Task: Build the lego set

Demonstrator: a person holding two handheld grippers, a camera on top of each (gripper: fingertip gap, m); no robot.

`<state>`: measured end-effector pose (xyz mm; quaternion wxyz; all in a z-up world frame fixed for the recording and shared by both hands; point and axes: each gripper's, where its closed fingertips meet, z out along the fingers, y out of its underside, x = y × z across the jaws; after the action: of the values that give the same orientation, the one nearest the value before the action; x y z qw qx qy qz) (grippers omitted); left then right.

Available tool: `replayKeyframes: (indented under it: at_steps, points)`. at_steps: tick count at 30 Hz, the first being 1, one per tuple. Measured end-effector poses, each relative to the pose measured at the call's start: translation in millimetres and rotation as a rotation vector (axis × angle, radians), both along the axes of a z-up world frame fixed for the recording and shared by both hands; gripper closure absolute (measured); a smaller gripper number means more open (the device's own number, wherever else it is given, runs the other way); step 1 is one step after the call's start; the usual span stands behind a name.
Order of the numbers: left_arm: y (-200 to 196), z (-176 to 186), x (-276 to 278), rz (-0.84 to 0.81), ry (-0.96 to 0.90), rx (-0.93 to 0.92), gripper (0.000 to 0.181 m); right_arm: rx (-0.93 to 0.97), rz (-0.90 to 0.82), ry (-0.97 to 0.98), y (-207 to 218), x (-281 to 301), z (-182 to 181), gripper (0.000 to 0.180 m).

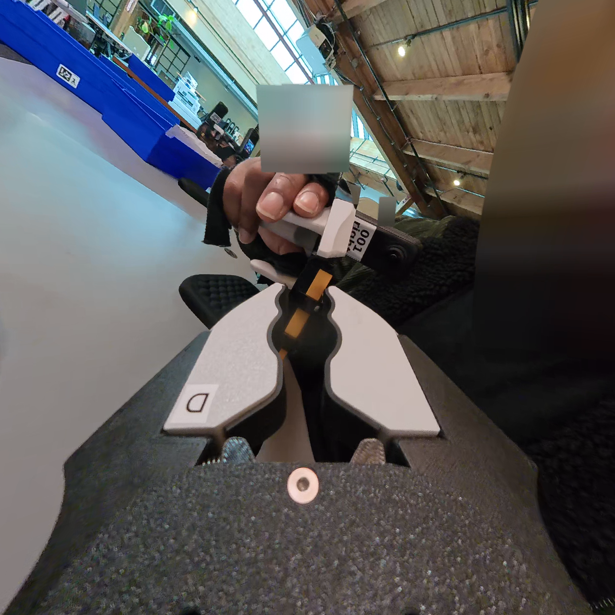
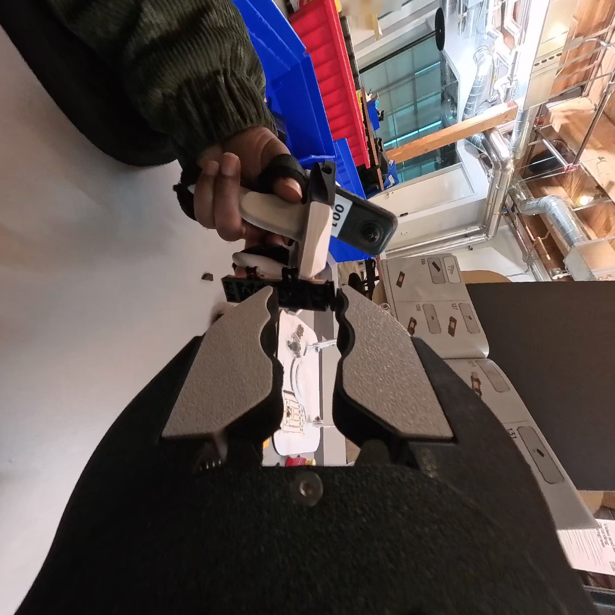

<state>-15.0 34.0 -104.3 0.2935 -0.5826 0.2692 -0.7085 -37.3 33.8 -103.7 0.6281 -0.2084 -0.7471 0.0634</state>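
Between the two grippers, held up in the air above the white table, is the lego assembly, a black sub-build w/ orange-yellow plates on one side. Both views look at it from opposite ends. Left gripper has its tips closed on the narrow edge of the piece, the orange face showing in the gap. Right gripper pinches the black brick body from both sides, jaws not fully together because the piece fills the space. Each person's hand is wrapped around a white handle w/ a small camera in front. Behind, an open instruction booklet lies near the blue bin and the red bin, and a tray w/ small loose parts is under the right gripper. I judge this as a pressing or re-gripping step in mid-air. Risk: both grips are only at the tips, so if the two hands twist differently the plates may pop apart, or the piece can slip and fall to the table. Also pushing w/o support may bend the thin section.
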Motion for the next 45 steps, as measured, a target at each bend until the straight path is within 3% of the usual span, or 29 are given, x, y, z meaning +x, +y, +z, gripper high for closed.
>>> replayKeyframes:
  at_steps: [21, 45]
  points:
    - [5, 9, -5, 0.046, -0.034, 0.017, 0.161, 0.042, -0.032, 0.073, 6, -4, 10, 0.148]
    - [4, 25, -11, 0.056, -0.102, 0.05, 0.163, -0.194, -0.018, 0.177, 4, -3, 27, 0.145]
